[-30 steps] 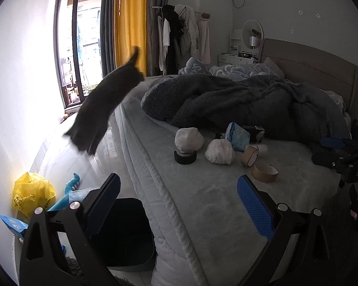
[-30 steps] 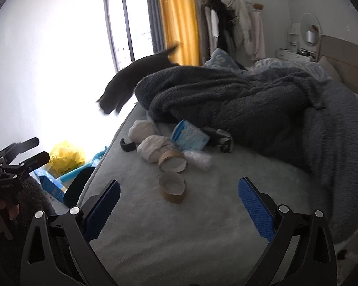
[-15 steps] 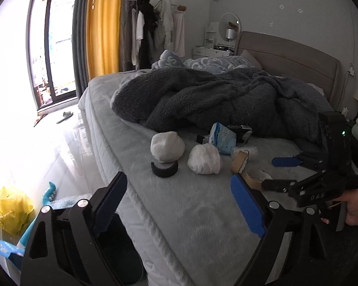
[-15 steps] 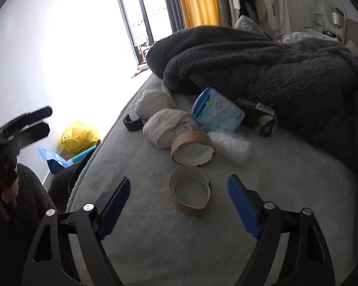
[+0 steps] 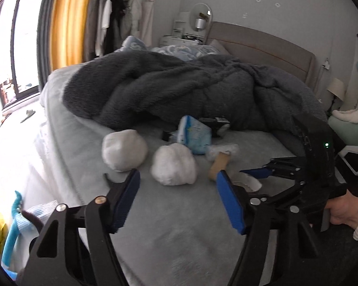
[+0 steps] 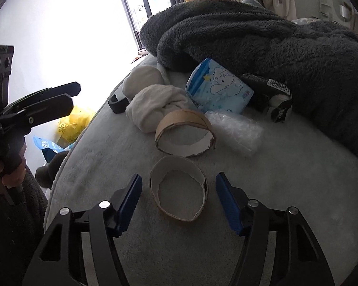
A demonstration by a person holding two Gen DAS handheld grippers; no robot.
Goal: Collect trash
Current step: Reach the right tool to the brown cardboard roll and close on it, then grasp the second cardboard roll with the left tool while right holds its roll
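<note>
Honestly you're right at the start here, nothing looks collected yet, the whole pile of trash is sitting on the bed (image 6: 112, 250). Your right gripper (image 6: 177, 199) has its fingers wide open on either side of the near cardboard ring (image 6: 177, 196), not touching it, so that looks like the first pick. Your left gripper (image 5: 177, 197) is open too and holding nothing, hovering over the bed short of the white wad (image 5: 174, 164). What's left, as far as I can see: the second cardboard ring (image 6: 185, 132) just behind the first, a crumpled bit of clear plastic (image 6: 236, 132) beside it, two white wads, a blue tissue pack (image 6: 218, 93), a black wrapper with a barcode (image 6: 272, 90) tucked against the grey blanket (image 6: 262, 40), and a small black ring (image 6: 118, 103) near the bed's edge. I can't make out a bin in either view, so wherever this stuff goes, you'll have to find it after grabbing.
</note>
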